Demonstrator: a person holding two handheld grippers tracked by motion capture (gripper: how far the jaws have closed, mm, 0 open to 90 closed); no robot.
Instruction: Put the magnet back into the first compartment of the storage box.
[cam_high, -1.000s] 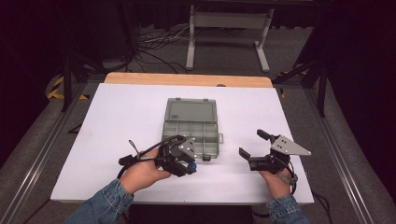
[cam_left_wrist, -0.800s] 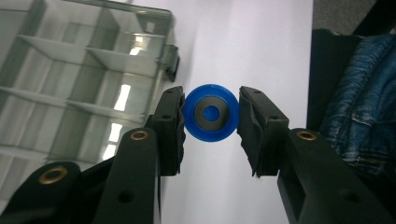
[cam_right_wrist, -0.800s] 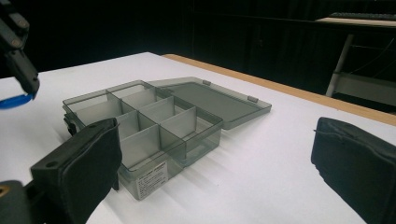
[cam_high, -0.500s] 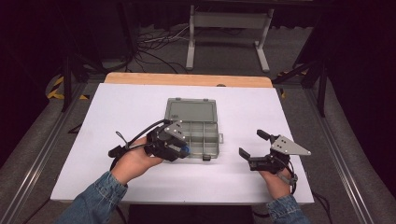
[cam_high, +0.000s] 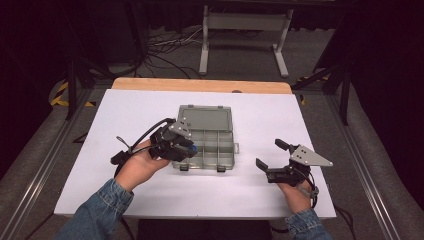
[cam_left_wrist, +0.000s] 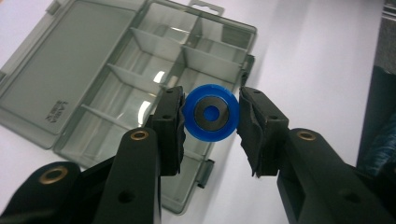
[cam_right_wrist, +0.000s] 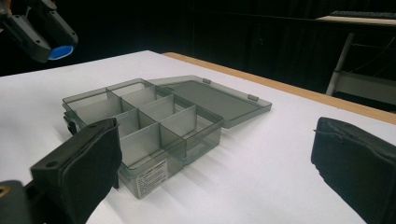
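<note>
One blue ring (cam_left_wrist: 211, 113) pinched in left gripper (cam_left_wrist: 210, 119), hole facing camera, above one open box (cam_left_wrist: 140, 88); right gripper (cam_high: 274, 155) spread, empty.

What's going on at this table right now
A person is working with a hand-held gripper in each hand. The left hand-held gripper is shut on a small blue ring and holds it above the open grey compartment box on the white table. The box's lid lies flat and its compartments look empty. The right hand-held gripper sits to the right of the box, jaws open and holding nothing.
</note>
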